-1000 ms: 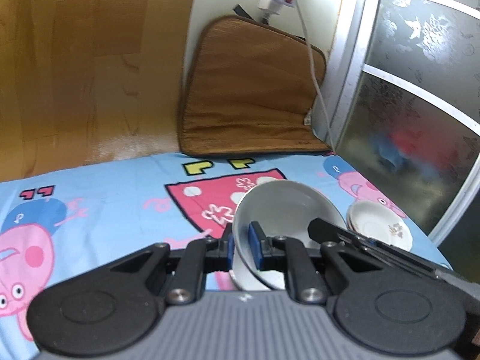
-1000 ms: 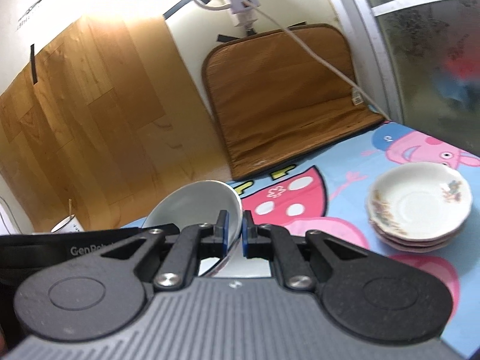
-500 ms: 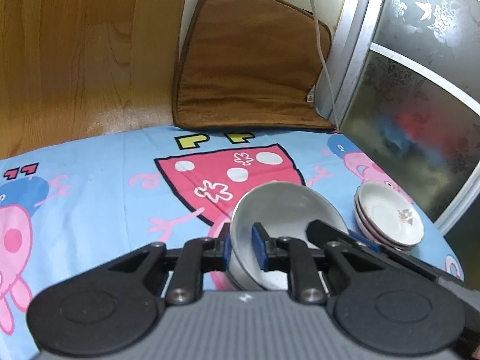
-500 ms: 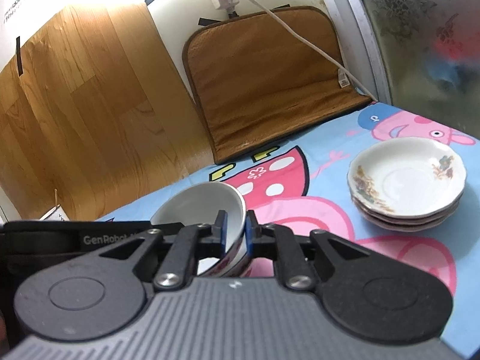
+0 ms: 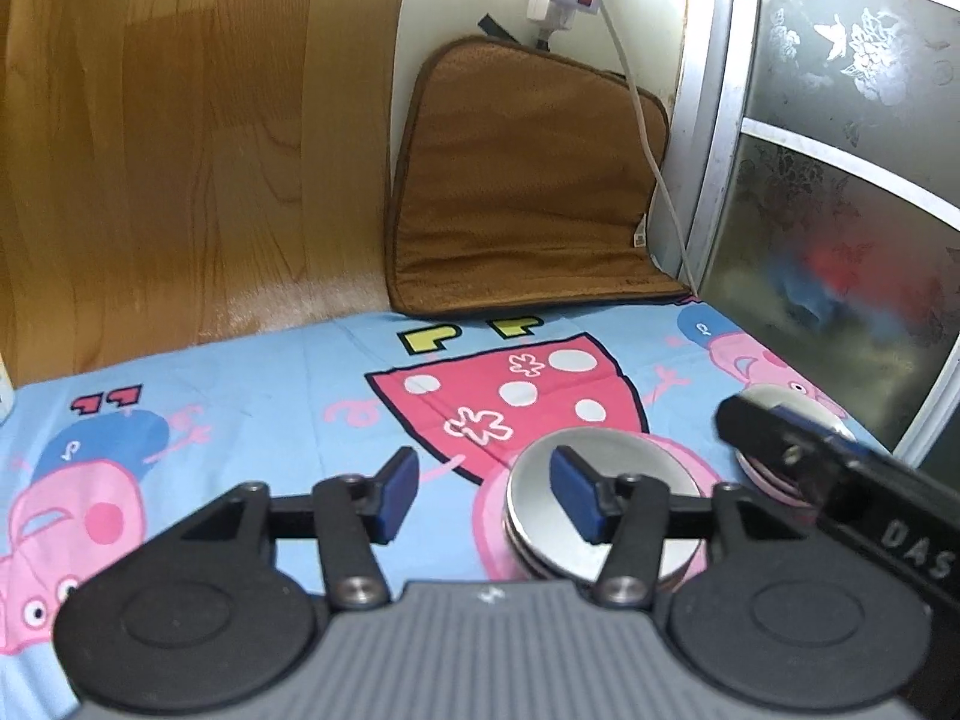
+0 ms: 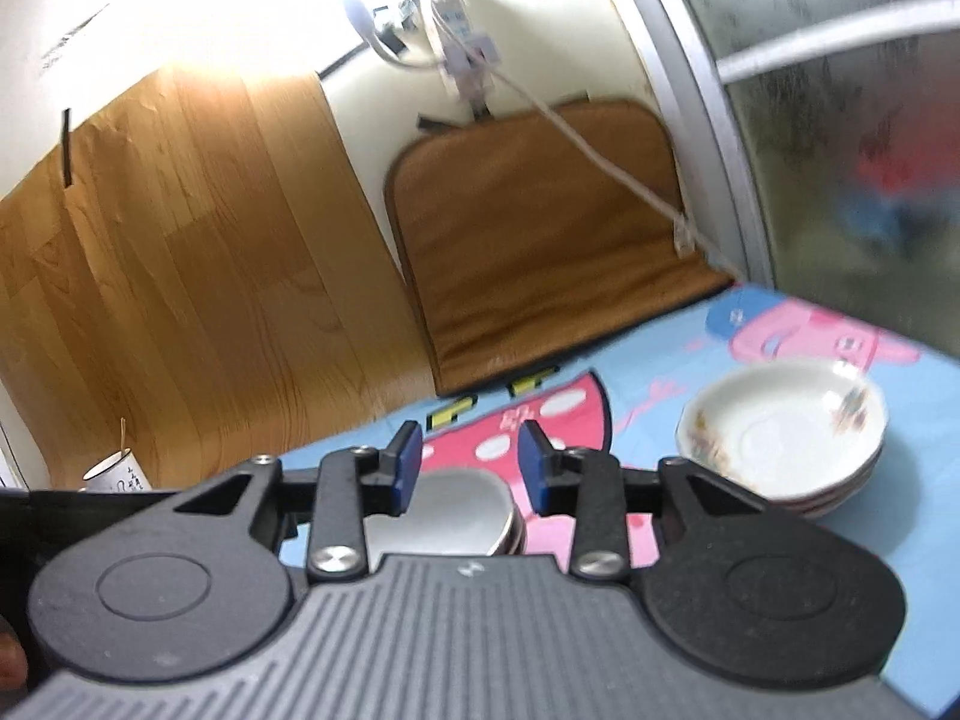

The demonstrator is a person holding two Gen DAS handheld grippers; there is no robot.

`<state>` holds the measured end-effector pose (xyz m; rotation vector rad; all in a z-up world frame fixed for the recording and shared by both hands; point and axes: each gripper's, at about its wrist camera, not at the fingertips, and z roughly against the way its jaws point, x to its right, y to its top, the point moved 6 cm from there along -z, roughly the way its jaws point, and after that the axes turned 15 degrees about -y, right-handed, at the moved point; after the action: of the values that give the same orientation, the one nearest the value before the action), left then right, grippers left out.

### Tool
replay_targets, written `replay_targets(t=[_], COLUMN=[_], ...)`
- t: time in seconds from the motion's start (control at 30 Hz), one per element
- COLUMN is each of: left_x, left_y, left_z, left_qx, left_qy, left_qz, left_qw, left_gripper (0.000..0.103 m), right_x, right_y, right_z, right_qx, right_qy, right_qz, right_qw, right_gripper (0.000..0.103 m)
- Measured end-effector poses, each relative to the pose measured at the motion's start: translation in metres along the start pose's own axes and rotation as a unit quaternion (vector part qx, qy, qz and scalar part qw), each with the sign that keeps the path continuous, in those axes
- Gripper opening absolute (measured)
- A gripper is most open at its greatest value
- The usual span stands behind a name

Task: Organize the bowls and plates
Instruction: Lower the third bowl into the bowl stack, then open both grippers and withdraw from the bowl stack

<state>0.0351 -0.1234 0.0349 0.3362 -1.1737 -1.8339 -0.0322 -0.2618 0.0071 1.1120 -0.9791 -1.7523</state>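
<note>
Left gripper (image 5: 483, 495) has its jaws opening, nothing pinched; the stacked bowls (image 5: 606, 516) sit on the cartoon-print worktop (image 5: 240, 420) lower centre. Right gripper (image 6: 468, 468) is opening too, with the plate stack (image 6: 780, 438) at right.

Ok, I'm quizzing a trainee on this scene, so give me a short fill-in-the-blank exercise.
1. The bowls sit nested on a ___ cartoon-print cloth.
2. The floral plates are ___ in one pile.
3. Against the wall leans a ___ cushion.
4. Nothing is between the left tongs, whose jaws are ___.

Missing: blue; stacked; brown; opening
</note>
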Motion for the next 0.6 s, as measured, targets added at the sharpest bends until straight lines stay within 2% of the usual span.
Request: replay_targets(t=[0.03, 0.07, 0.1, 0.13, 0.17, 0.2, 0.27, 0.3, 0.37, 0.47, 0.6], left_x=[0.000, -0.001, -0.001, -0.002, -0.003, -0.004, -0.005, -0.005, -0.007, -0.012, -0.018], left_y=[0.000, -0.001, -0.003, -0.004, -0.007, -0.008, -0.013, -0.016, -0.020, -0.027, -0.035], left_z=[0.003, 0.007, 0.010, 0.014, 0.018, 0.021, 0.028, 0.032, 0.038, 0.046, 0.054], left_qx=[0.003, 0.006, 0.007, 0.009, 0.013, 0.016, 0.023, 0.025, 0.025, 0.018, 0.004], left_qy=[0.002, 0.005, 0.008, 0.011, 0.014, 0.015, 0.022, 0.026, 0.036, 0.051, 0.050], left_qz=[-0.003, -0.007, -0.010, -0.012, -0.015, -0.016, -0.025, -0.029, -0.032, -0.024, -0.012], left_qw=[1.0000, 0.9999, 0.9999, 0.9998, 0.9997, 0.9996, 0.9992, 0.9989, 0.9985, 0.9982, 0.9987], left_gripper=[0.055, 0.059, 0.064, 0.068, 0.079, 0.089, 0.100, 0.103, 0.103, 0.103, 0.103], right_x=[-0.001, -0.002, -0.002, -0.002, -0.001, 0.000, 0.006, 0.009, 0.014, 0.012, -0.001], right_y=[0.001, 0.002, 0.002, 0.001, 0.001, 0.001, 0.002, 0.002, 0.002, 0.003, 0.004], right_z=[0.005, 0.011, 0.017, 0.022, 0.026, 0.031, 0.040, 0.042, 0.046, 0.055, 0.065], right_qx=[0.009, 0.020, 0.029, 0.037, 0.045, 0.059, 0.076, 0.075, 0.064, 0.067, 0.067], right_qy=[-0.002, -0.002, -0.002, -0.005, -0.010, -0.014, -0.022, -0.033, -0.052, -0.028, -0.027], right_qz=[0.005, 0.008, 0.010, 0.012, 0.011, 0.005, -0.016, -0.029, -0.050, -0.057, -0.032], right_qw=[1.000, 1.000, 1.000, 0.999, 0.999, 0.998, 0.997, 0.996, 0.995, 0.996, 0.997], right_gripper=[0.050, 0.059, 0.074, 0.084, 0.103, 0.103, 0.103, 0.103, 0.103, 0.103, 0.103])
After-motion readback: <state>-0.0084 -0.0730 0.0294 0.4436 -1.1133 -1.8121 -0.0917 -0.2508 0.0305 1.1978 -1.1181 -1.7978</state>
